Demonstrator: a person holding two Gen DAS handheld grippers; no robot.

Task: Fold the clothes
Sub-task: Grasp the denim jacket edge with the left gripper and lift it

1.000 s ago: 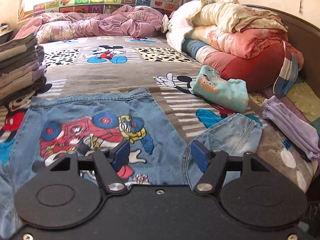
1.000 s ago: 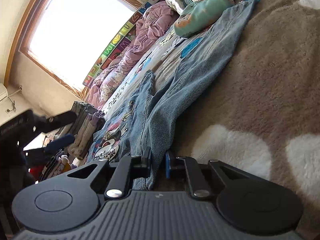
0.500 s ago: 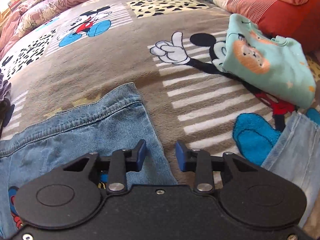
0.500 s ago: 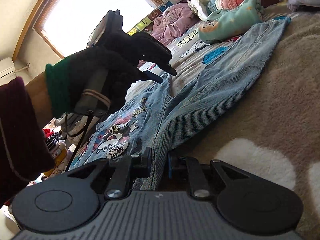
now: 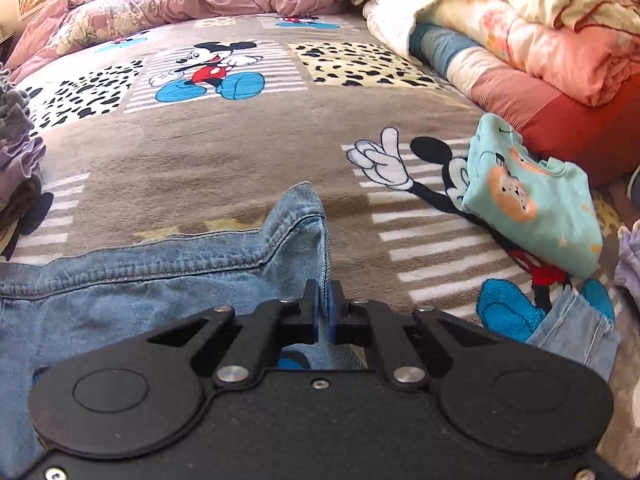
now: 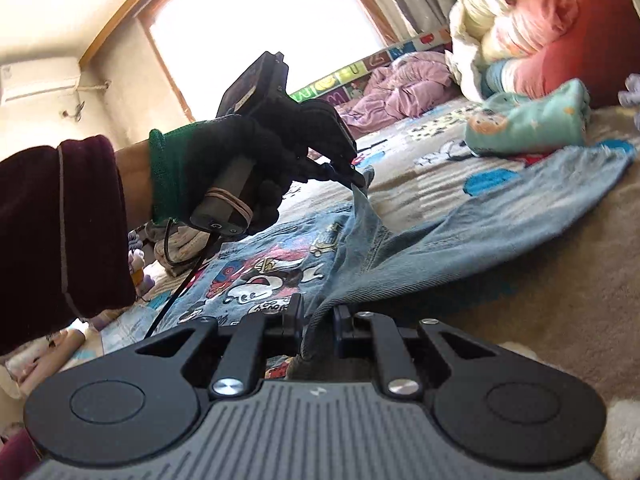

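We are pinching the denim jacket [image 5: 120,288], lying on the bed [image 5: 224,160]. Our left gripper [image 5: 324,300] fingers are pressed together on its raised hem corner; our right gripper [image 6: 318,320] fingers are clamping a bunched fold between them.
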